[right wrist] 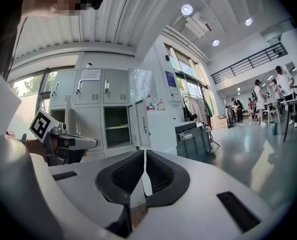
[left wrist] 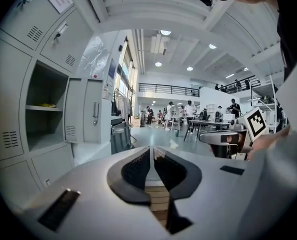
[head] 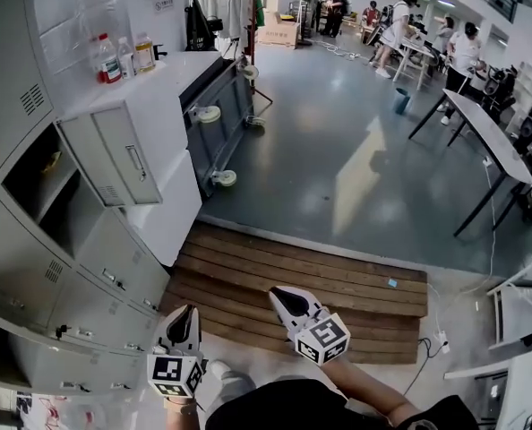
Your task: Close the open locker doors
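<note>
A bank of grey lockers (head: 15, 267) fills the left side. One door (head: 114, 164) stands swung out, showing a dark empty-looking compartment (head: 42, 182) with a shelf. The same door (left wrist: 91, 111) and compartment (left wrist: 43, 106) lie ahead-left in the left gripper view, and the door (right wrist: 141, 125) is mid-frame in the right gripper view. My left gripper (head: 187, 312) (left wrist: 152, 151) is shut and empty, well short of the lockers. My right gripper (head: 278, 292) (right wrist: 144, 153) is beside it, also shut and empty. Neither touches the door.
A wooden slatted platform (head: 320, 280) lies underfoot. Beyond the open door stands a white cabinet (head: 172, 195) with bottles (head: 123, 56) on top, then a grey wheeled crate (head: 221, 119). Tables (head: 481, 128) and people stand far off on the grey floor.
</note>
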Motion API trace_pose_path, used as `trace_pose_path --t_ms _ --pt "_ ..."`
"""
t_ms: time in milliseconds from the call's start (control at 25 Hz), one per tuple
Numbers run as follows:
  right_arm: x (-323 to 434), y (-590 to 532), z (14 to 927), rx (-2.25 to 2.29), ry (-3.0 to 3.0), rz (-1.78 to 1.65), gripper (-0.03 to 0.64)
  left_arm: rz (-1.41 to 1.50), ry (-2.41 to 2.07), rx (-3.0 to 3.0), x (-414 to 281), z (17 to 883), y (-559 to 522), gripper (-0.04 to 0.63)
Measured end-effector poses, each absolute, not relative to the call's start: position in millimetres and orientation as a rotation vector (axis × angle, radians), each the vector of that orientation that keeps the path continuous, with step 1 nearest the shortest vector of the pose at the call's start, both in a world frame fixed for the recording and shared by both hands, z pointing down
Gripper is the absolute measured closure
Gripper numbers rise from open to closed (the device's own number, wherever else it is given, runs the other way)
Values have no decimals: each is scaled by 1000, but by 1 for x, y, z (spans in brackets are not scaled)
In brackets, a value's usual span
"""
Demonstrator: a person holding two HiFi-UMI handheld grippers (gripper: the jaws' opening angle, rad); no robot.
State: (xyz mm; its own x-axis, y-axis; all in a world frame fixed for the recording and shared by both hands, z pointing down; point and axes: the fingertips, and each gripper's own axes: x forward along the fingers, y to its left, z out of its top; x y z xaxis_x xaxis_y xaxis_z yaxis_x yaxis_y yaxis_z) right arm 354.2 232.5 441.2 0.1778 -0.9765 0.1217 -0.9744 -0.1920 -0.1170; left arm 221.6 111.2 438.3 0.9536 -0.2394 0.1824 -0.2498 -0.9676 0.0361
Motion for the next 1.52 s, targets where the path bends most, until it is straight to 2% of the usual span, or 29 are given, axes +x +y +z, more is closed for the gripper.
trace_pose_path --t_ms 560,880,1280,1400,1520 --pt "317 -3 431 -2295 2138 -241 575 268 -562 3008 157 437 -82 558" --pt "322 -78 426 -2230 2256 -196 574 260 -701 2966 136 435 -126 558" --pt "370 -166 408 -2161 2348 -144 571 301 -951 2868 117 440 -151 558" --pt "385 -190 402 -2158 2367 -105 556 313 -1022 2835 113 442 -152 558" --pt "401 -212 399 -2170 2361 -93 487 323 -1084 2808 112 445 -152 558"
